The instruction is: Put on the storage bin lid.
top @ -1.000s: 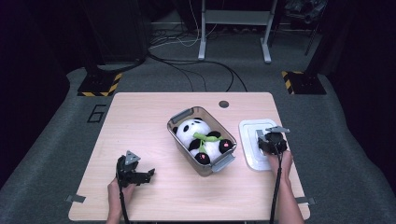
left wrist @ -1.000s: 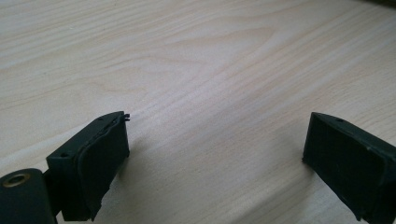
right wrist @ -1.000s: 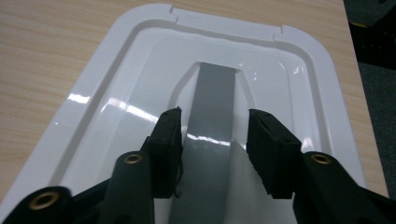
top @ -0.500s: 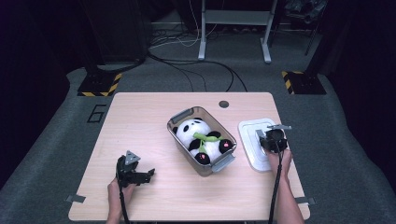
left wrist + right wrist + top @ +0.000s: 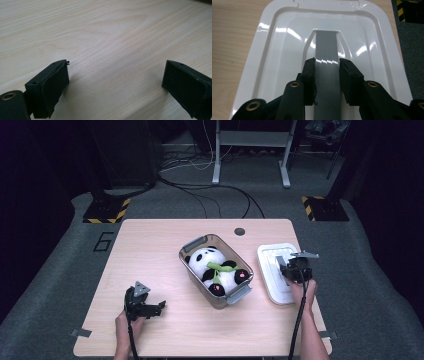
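Lid (image 5: 274,50)'s grey handle (image 5: 326,55) sits clamped in the right gripper (image 5: 327,65), jaws just closed, while the left gripper (image 5: 115,80) rests wide open on the table (image 5: 112,32).

Bare table (image 5: 150,255) left of clear bin (image 5: 200,242): open passage. Bin with panda (image 5: 215,267) blocks centre. White lid (image 5: 272,257) just beside bin; narrow gap between

Near end of grey handle (image 5: 326,82) and white lid (image 5: 274,62) behind right tongs (image 5: 327,65).
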`<state>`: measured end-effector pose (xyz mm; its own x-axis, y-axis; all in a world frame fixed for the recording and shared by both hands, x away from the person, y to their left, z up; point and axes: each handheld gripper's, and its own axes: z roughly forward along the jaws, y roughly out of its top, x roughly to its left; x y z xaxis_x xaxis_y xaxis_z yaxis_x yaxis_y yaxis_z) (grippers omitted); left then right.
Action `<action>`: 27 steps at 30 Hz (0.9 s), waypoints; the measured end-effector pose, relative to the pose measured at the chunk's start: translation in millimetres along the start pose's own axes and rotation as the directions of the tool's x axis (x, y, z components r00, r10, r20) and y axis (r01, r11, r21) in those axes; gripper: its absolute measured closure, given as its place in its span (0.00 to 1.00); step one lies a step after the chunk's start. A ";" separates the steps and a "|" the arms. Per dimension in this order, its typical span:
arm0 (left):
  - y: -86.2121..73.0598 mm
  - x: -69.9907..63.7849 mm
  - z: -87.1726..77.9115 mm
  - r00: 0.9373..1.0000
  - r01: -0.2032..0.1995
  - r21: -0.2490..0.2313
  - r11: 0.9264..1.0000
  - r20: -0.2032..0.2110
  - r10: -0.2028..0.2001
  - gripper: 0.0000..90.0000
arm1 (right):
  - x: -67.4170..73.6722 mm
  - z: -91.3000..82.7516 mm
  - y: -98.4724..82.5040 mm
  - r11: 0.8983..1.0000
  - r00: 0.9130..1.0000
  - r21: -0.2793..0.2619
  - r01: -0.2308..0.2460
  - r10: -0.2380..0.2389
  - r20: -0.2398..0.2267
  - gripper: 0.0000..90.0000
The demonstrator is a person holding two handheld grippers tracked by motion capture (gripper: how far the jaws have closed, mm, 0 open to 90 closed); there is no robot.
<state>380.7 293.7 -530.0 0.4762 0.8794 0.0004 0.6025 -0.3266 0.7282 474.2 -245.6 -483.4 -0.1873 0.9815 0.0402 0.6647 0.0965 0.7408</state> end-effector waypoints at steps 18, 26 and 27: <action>0.0 0.0 -0.1 1.000 0.000 0.001 1.000 0.000 0.000 0.07 | 9.1 -42.8 29.3 0.998 0.998 -0.043 0.037 -0.039 -0.039 0.74; 0.1 0.1 0.0 1.000 -0.001 0.001 1.000 0.001 0.001 0.07 | 18.5 -59.4 43.1 0.996 0.995 -0.058 0.063 -0.067 -0.069 0.74; 0.0 0.0 0.0 1.000 0.000 0.001 1.000 0.000 0.000 0.07 | 20.0 -61.5 45.0 0.996 0.995 -0.060 0.070 -0.074 -0.071 0.74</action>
<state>380.7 293.7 -529.9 0.4762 0.8793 0.0002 0.6030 -0.3268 0.7278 455.9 -231.8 -408.0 -0.2867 0.9574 0.0327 0.6055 0.1546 0.7807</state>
